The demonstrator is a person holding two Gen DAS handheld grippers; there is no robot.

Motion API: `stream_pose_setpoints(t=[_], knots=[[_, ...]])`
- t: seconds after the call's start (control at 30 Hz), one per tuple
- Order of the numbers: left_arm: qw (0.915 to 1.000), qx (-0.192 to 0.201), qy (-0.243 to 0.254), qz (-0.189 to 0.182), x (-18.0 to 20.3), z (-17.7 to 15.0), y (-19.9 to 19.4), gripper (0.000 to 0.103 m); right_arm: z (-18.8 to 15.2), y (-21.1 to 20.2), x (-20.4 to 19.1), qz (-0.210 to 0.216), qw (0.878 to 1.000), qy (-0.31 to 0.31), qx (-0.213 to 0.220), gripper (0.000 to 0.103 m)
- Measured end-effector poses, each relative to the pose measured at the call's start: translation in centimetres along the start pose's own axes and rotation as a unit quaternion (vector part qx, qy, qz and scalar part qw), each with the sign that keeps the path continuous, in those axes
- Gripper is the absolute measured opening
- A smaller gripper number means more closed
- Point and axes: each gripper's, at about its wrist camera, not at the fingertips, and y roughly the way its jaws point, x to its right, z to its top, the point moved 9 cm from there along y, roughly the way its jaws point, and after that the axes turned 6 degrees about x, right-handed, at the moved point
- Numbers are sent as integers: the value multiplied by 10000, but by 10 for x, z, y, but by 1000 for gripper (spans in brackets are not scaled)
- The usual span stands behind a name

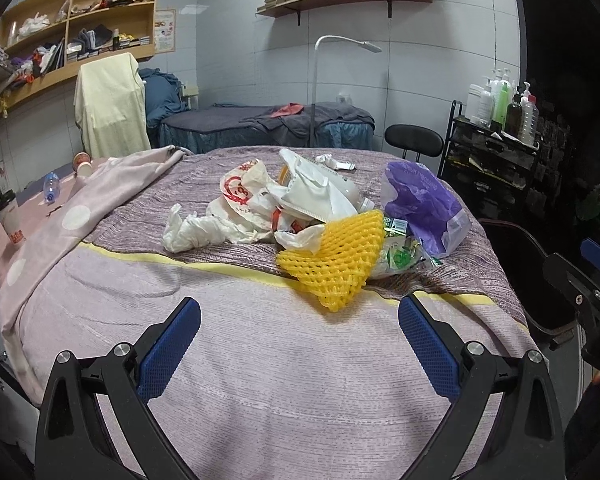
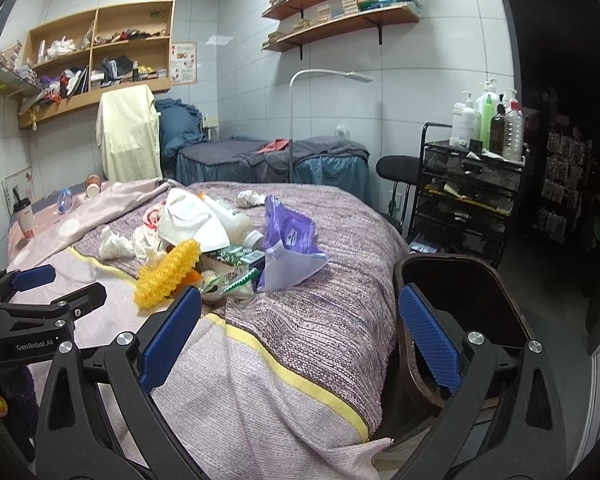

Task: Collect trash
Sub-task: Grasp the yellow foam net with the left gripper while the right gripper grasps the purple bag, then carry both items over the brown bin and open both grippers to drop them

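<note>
A heap of trash lies mid-bed: a yellow foam net [image 1: 336,260] [image 2: 168,276], white plastic bags [image 1: 268,200], a purple bag [image 1: 424,204] [image 2: 288,232], green wrappers [image 1: 400,256] [image 2: 236,264], a white bottle [image 2: 232,216] and crumpled tissue [image 1: 188,228] [image 2: 116,246]. My left gripper [image 1: 299,308] [image 2: 66,284] hovers open over the bedspread, just short of the foam net, holding nothing. My right gripper [image 2: 300,296] [image 1: 580,268] is open and empty at the bed's right corner. One of its fingers is in front of a dark bin [image 2: 460,276] [image 1: 516,264] beside the bed.
At the bed's far left stand a lidded cup with a straw [image 1: 6,212], a plastic bottle [image 1: 52,186] and a paper cup [image 1: 82,164]. A black cart with bottles [image 1: 492,140], a black stool [image 1: 414,140], a floor lamp [image 1: 314,92] and a second bed [image 1: 260,124] stand behind.
</note>
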Motion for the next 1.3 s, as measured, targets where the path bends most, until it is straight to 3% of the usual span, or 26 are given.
stream_pose_setpoints(t=[0.27,0.53,0.73,0.9,0.97,1.0,1.2,1.3], knots=[[9976,-570,212,-344,14,2,38,96,-3,31,1,207,9988,39,-433,97],[9908,-1176,459,-484,27,-4,77,84,-1,55,-6,357,9970,-83,-682,97],[9864,-1499,253,-630,26,-12,89,60,6,78,-11,456,9955,-207,-801,97],[9858,-1465,31,-818,26,-12,86,35,16,104,-15,415,9947,-408,-843,97],[9860,-1447,-32,-824,25,-12,84,30,16,118,-15,342,9939,-467,-940,96],[9862,-1422,-60,-844,25,-11,84,26,16,126,-15,325,9930,-508,-1014,93],[9863,-1274,-205,-1024,25,-6,74,19,6,161,-10,596,9868,-298,-1478,42],[9864,-1168,-261,-1129,26,-1,66,18,4,162,-7,770,9858,-54,-1493,26]])
